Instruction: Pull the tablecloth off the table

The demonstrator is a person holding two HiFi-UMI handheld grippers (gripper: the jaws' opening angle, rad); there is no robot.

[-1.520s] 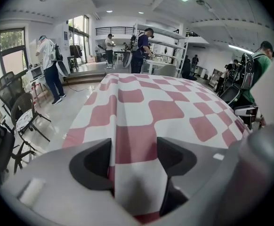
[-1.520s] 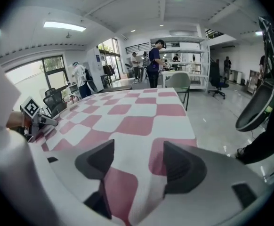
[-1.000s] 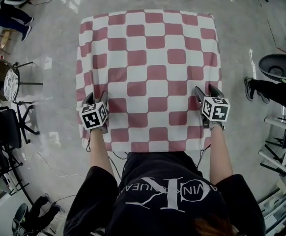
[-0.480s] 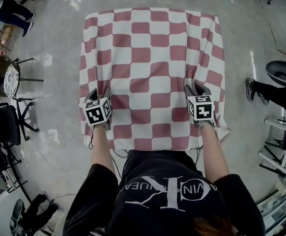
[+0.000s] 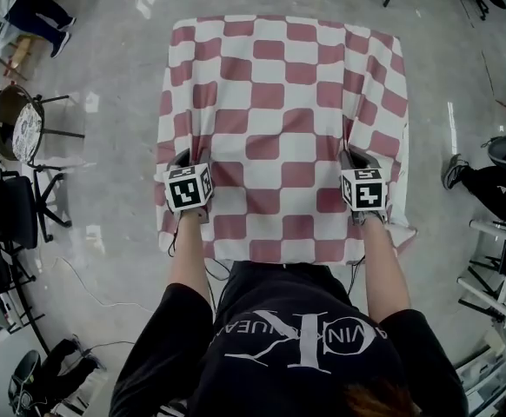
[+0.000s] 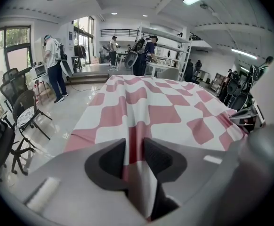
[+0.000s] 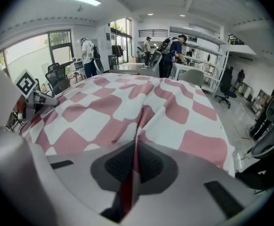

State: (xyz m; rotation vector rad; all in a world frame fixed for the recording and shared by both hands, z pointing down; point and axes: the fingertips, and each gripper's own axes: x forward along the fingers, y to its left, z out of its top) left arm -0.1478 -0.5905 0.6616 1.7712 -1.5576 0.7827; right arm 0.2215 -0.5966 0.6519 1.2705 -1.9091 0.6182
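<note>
A red-and-white checked tablecloth [image 5: 279, 102] covers the whole table. My left gripper [image 5: 183, 156] sits on its near left part. A raised fold of the tablecloth [image 6: 160, 98] runs between the left gripper's [image 6: 134, 147] pads, whose jaws have just been closing and now pinch that fold. My right gripper [image 5: 357, 158] sits on the near right part. In the right gripper view my right gripper [image 7: 136, 154] is shut tight on a thin ridge of the tablecloth [image 7: 123, 102]. Creases fan out from both grips. The table itself is hidden under the cloth.
Chairs and a round stool [image 5: 14, 137] stand on the floor to the left. A seated person's legs [image 5: 488, 181] and a white shelf rack [image 5: 505, 259] are at the right. Another person [image 5: 36, 11] is at the far left. Cables lie on the floor.
My right gripper slid inward over the cloth and its wide-open jaws closed on a fold. Creases gathered at both grippers and the near right corner now sags. The left gripper kept its place.
</note>
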